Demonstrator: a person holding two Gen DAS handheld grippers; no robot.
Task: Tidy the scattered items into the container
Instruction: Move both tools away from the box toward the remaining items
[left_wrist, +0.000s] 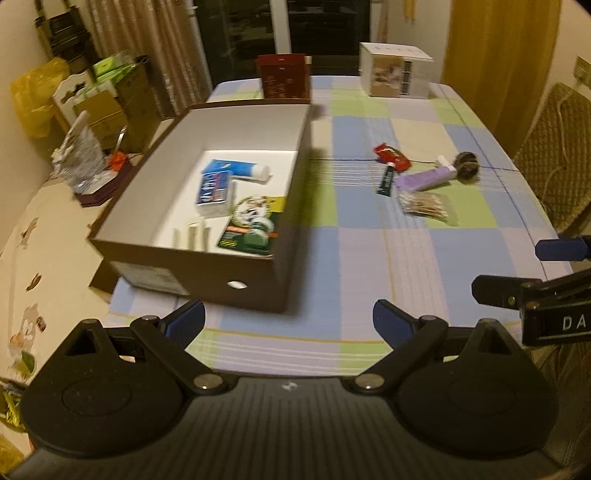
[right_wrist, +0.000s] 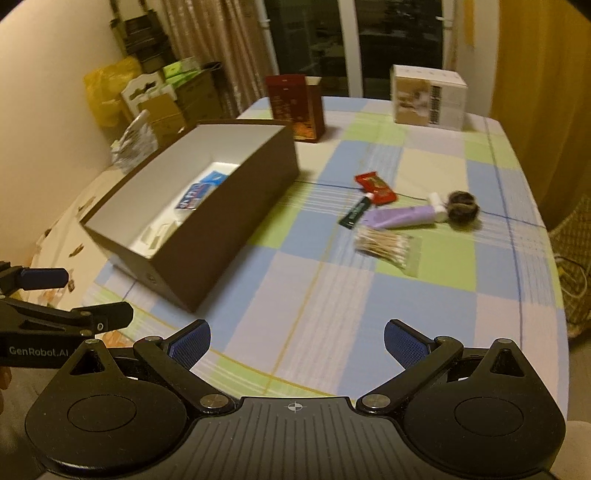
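Observation:
A brown box with a white inside (left_wrist: 207, 275) (right_wrist: 229, 229) stands on the left of the checked tablecloth. In it lie a blue tube (left_wrist: 236, 169), a blue carton (left_wrist: 213, 188), a green packet (left_wrist: 251, 225) and white sticks. To its right lie a red packet (left_wrist: 391, 155) (right_wrist: 375, 187), a dark green tube (left_wrist: 386, 181) (right_wrist: 354, 214), a purple tube (left_wrist: 424, 179) (right_wrist: 400, 217), a brown hair tie (left_wrist: 466, 165) (right_wrist: 461, 210) and a pack of cotton swabs (left_wrist: 424, 205) (right_wrist: 384, 245). My left gripper (left_wrist: 288, 317) (right_wrist: 79, 295) is open and empty near the box's front. My right gripper (right_wrist: 297, 339) (left_wrist: 517, 269) is open and empty over the table's near side.
A dark red carton (left_wrist: 284, 75) and a white carton (left_wrist: 395, 75) stand at the table's far edge. A wicker chair (left_wrist: 554, 147) is at the right. Boxes, bags and a side surface with clutter (left_wrist: 85, 166) crowd the left.

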